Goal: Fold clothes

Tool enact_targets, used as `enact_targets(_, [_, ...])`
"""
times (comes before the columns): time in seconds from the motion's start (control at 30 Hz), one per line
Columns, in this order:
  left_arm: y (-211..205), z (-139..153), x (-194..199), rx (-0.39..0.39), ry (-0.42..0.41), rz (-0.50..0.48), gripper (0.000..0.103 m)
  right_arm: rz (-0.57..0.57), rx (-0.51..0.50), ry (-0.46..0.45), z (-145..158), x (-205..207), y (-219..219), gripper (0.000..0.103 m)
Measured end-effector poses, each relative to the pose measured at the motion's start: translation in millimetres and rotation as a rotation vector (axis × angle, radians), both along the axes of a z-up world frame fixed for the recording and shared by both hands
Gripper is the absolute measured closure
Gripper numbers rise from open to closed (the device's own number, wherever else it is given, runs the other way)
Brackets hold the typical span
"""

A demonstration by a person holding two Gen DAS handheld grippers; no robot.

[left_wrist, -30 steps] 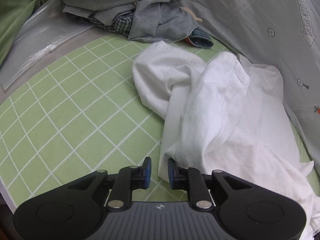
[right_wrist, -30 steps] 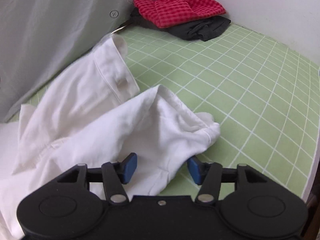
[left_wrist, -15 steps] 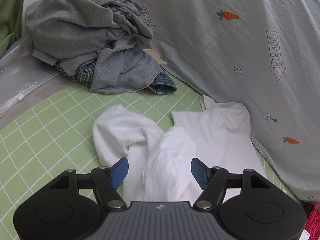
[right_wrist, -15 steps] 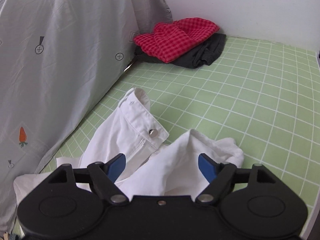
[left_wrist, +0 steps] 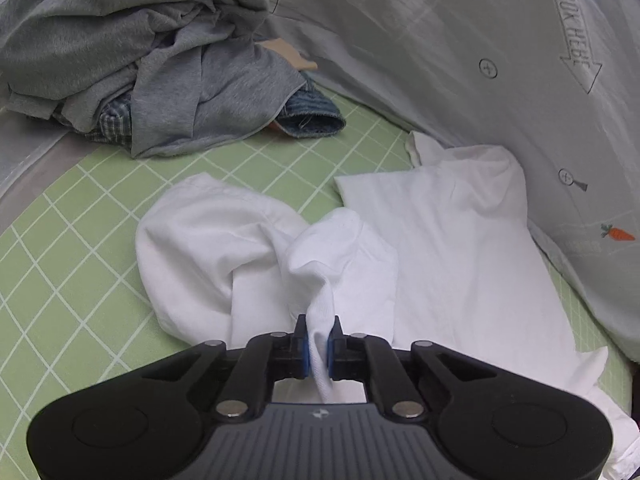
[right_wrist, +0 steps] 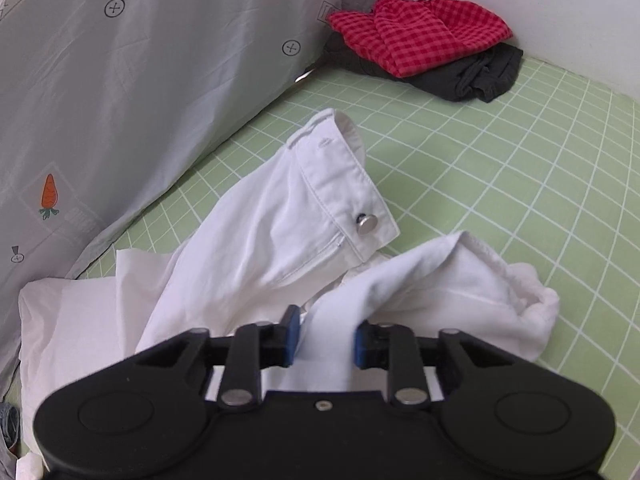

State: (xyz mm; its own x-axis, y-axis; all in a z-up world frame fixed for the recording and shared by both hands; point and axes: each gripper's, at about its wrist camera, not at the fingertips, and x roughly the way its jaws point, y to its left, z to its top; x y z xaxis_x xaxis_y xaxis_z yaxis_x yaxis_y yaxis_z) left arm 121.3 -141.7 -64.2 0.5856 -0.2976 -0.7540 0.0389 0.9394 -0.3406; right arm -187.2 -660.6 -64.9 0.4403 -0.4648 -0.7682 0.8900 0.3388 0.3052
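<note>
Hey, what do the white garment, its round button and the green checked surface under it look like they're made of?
White garment: looks like thin woven cotton, matte, with crisp creases and stitched seams. Round button: probably metal, since it shines silver. Green checked surface: looks like a smooth printed mat or sheet; which one cannot be told.

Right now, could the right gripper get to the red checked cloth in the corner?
Probably yes. The green mat between the right gripper and the red checked cloth is bare. But white fabric sits between its part-open fingers and would drag along unless let go.
</note>
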Motion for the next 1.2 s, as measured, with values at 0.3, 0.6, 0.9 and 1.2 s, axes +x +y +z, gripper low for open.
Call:
enact_targets(0.3, [109.3, 67.2, -89.8, -0.035, -0.236, 0.206, 0.097, 0.02, -0.13, -0.036, 36.7, -62.7, 46.1, 0.094])
enact_targets(0.6, [186.6, -38.7, -162.5, -0.038, 0.157, 0.384, 0.099, 0.041, -0.041, 0.148, 3.7, -76.9, 92.8, 0.094])
enact_targets(0.9, [212.3, -29.6, -134.9, 0.128, 0.105, 0.291, 0.09, 0.051, 0.044, 0.205, -9.8, -86.9, 141.6, 0.09])
enact_targets(1.2, [172.8, 3.1, -134.9, 0.189, -0.007, 0.272, 0.03, 0.029, -0.126, 0.175, 23.8, -121.1, 150.4, 0.021])
